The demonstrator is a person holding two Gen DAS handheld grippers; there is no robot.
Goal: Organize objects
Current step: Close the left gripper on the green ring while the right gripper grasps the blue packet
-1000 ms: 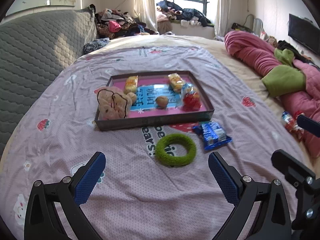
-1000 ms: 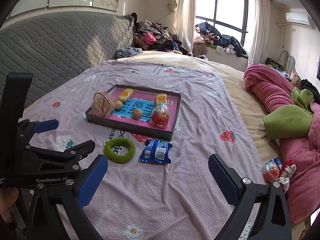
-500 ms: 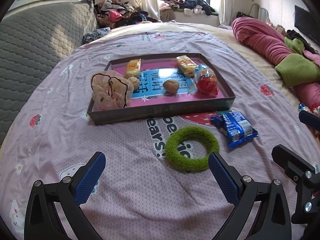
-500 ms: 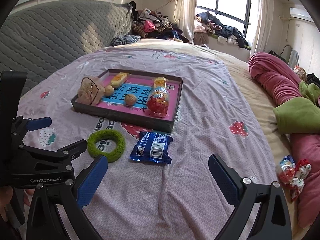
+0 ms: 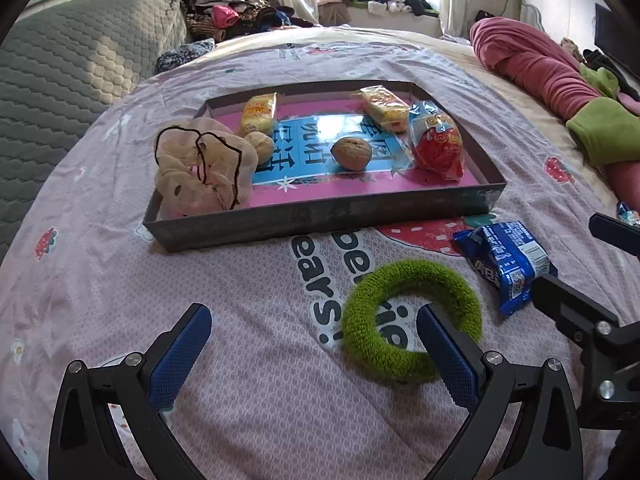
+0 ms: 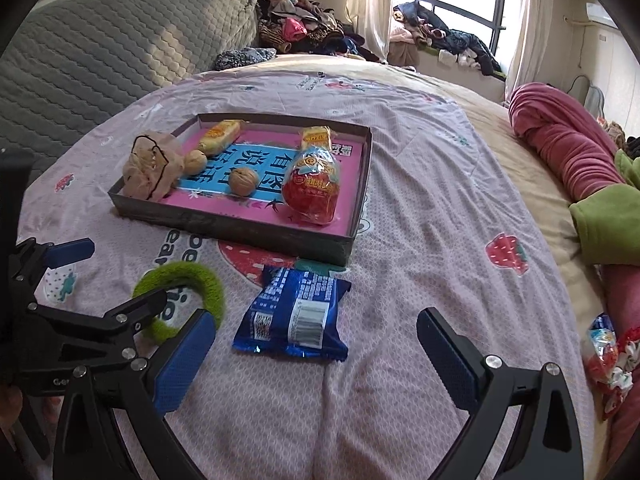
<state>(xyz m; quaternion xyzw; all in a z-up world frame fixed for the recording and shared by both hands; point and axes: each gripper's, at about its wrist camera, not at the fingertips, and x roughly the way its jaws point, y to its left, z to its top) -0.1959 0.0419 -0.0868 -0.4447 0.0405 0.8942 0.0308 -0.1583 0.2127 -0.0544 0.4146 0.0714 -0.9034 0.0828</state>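
A shallow dark box (image 5: 320,216) (image 6: 248,234) with a pink floor sits on the bed. It holds a beige scrunchie (image 5: 200,172), two walnuts, two yellow snack packs and a red snack bag (image 5: 438,146). A green fuzzy ring (image 5: 408,320) (image 6: 188,288) lies in front of the box. A blue snack packet (image 5: 504,260) (image 6: 296,314) lies to its right. My left gripper (image 5: 314,344) is open, its right finger inside the ring's hole. My right gripper (image 6: 316,348) is open, just short of the blue packet.
The bed has a pink patterned sheet (image 6: 420,208). A grey quilted headboard (image 5: 60,80) stands on the left. Rolled pink and green blankets (image 6: 580,168) and loose candy wrappers (image 6: 608,352) lie on the right. Clothes are piled by the window.
Both grippers moved forward and down toward the bed. The left gripper's right finger now reaches into the green ring. The blue packet is closer to the right gripper.
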